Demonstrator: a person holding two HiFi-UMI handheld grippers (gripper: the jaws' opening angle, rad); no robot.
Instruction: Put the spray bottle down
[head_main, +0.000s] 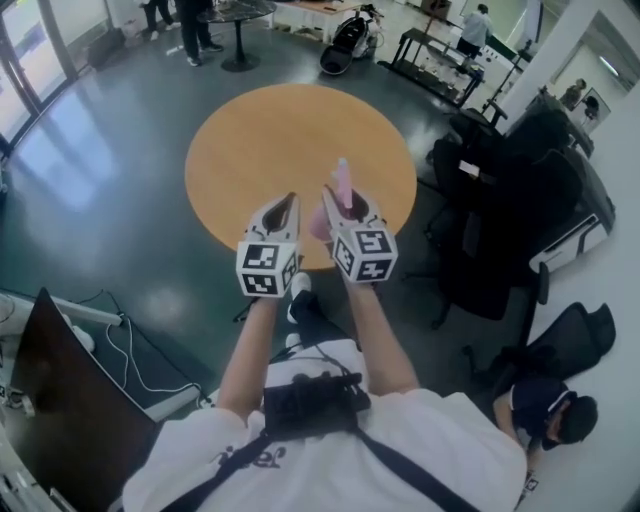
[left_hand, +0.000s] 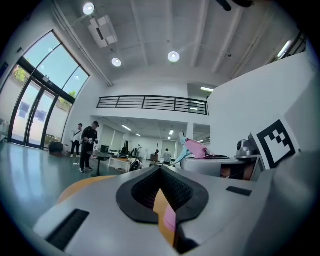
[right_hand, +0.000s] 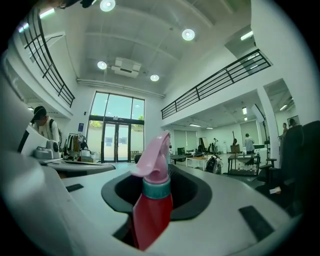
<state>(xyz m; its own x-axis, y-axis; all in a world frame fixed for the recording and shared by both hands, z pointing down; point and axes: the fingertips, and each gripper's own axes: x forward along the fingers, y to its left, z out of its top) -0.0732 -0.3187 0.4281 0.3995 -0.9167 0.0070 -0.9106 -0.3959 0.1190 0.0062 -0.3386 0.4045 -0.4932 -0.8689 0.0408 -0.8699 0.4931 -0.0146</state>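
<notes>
You're holding the spray bottle (right_hand: 151, 212) upright in your right gripper (head_main: 345, 207), jaws pinching its red body, over the round table's (head_main: 260, 140) near edge. Your left gripper (head_main: 291, 200) is hovering just beside, jaws pressed together, empty.

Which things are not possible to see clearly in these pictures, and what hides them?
- Base of the spray bottle: in the right gripper view it sinks between the pads; in the head view the right tool covers it. So its gap to the table is unknown.
- Table's near edge: head view, behind the left tool and the right tool.
- People far off: left gripper view, too small for detail.
</notes>
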